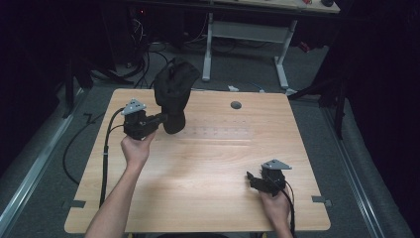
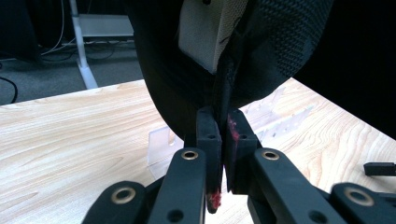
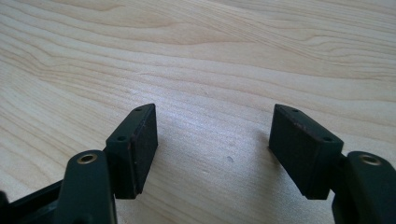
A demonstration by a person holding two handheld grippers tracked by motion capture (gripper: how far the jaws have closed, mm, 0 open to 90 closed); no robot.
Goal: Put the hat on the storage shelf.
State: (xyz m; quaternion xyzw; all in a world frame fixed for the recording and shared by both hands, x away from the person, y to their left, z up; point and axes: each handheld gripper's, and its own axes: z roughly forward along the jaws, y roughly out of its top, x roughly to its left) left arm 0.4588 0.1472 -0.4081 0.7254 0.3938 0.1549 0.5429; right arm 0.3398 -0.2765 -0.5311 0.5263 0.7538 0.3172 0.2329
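A black fabric cap point(image 1: 171, 91) hangs above the far left part of the wooden table point(image 1: 198, 198). My left gripper point(image 1: 163, 118) is shut on its lower edge. In the left gripper view the two jaws point(image 2: 223, 126) pinch a black seam of the cap point(image 2: 280, 42), and a white lining patch shows inside it. Near the front right of the table my right gripper point(image 1: 251, 177) rests low. Its jaws point(image 3: 212, 135) stand open over bare wood, with nothing between them.
A clear plastic stand point(image 2: 159, 149) sits on the table under the cap. A dark round grommet point(image 1: 236, 105) lies near the far edge. The left gripper's cable point(image 1: 105, 158) trails off the table's left side. White desk legs point(image 1: 282, 64) stand beyond the table.
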